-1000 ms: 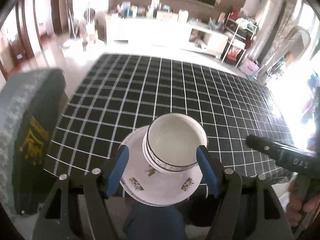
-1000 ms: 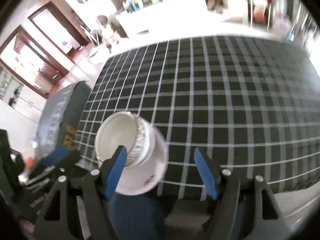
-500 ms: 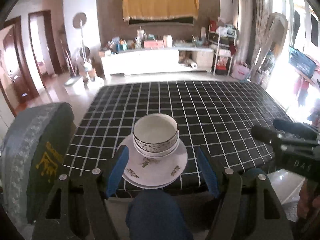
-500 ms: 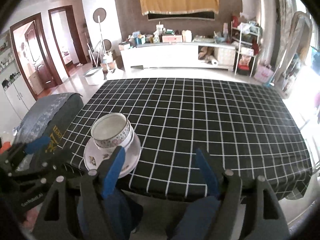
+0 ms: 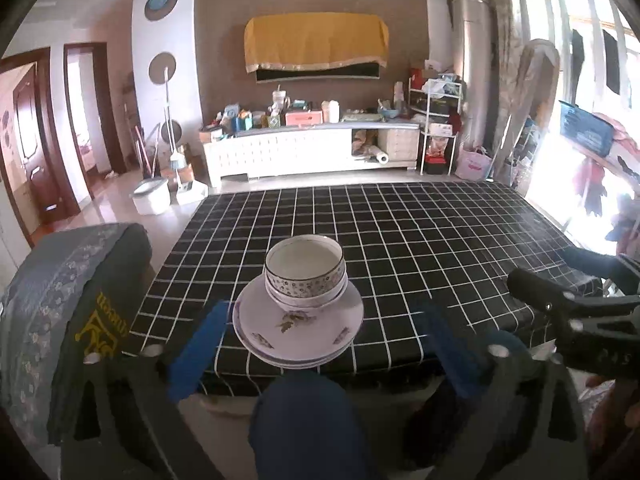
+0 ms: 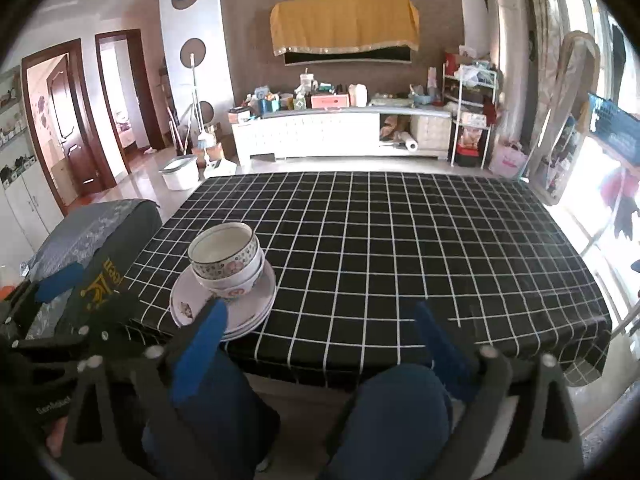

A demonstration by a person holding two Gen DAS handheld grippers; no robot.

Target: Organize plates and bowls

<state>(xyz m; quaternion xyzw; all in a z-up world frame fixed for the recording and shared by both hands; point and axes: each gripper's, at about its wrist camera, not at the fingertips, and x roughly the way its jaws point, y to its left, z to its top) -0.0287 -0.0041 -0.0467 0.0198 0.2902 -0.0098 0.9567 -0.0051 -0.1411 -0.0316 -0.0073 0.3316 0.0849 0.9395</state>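
Stacked patterned bowls (image 5: 305,274) sit nested on a stack of white flowered plates (image 5: 298,334) at the near left edge of the black checked table (image 5: 420,240). The same bowls (image 6: 226,260) and plates (image 6: 240,308) show in the right wrist view. My left gripper (image 5: 324,344) is open and empty, held back from the table edge, with the stack in line between its blue fingers (image 5: 198,350). My right gripper (image 6: 320,348) is open and empty, to the right of the stack and off the table.
A chair with a grey cover (image 5: 68,312) stands at the table's left side. The person's blue-clad knees (image 6: 384,420) are below the near edge. A white cabinet (image 5: 308,152) and shelves stand far behind the table.
Both grippers have pulled back and away from the stack and tilted up to a level view. The bowls and plates have stayed put on the table.
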